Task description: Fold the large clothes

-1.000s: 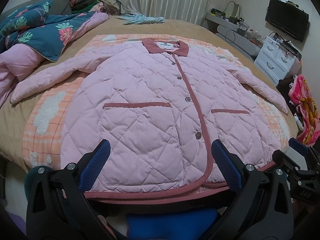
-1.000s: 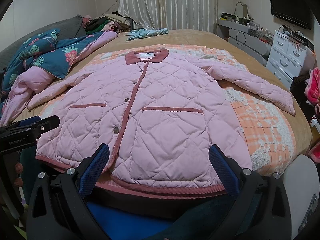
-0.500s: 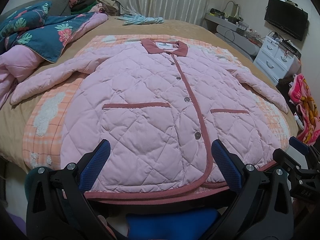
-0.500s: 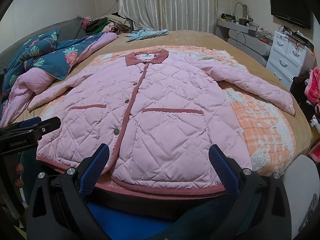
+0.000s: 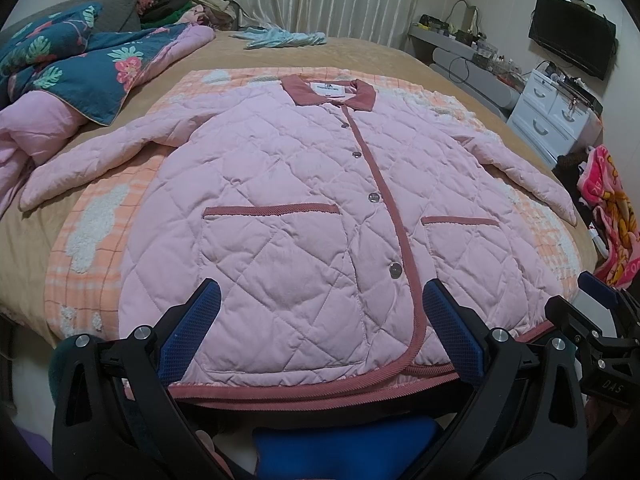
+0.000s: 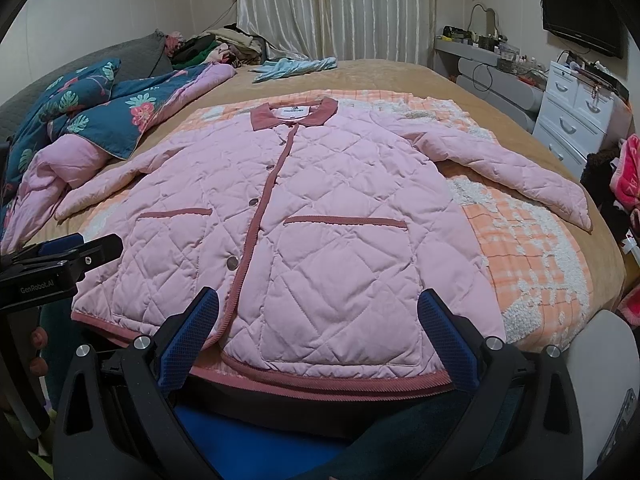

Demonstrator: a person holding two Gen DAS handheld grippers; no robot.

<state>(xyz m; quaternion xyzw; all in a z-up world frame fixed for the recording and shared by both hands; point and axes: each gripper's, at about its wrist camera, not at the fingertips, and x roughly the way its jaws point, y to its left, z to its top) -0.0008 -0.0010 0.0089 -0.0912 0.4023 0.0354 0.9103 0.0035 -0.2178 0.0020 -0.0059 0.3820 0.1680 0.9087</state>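
Both pairs of jaws stand wide apart and hold nothing. From the left wrist view the left gripper hovers over the near hem of the jacket, its blue pads framing the lower left panel, and the right gripper shows at the right edge. From the right wrist view the right gripper hangs above the hem by the right pocket.

Under the jacket lies an orange checked blanket with white fluffy patches, spread on a tan bed. A teal floral quilt with pink lining is heaped at the left side, and a light blue garment lies at the far end. Pale curtains hang behind the bed. A white dresser stands at the right, with a dark TV on the wall above it.

The jacket is pink, quilted in diamonds, trimmed in dusty rose. It lies flat, front up, buttoned, collar away from the grippers. Both sleeves spread outward, and two trimmed pockets sit low on the front.
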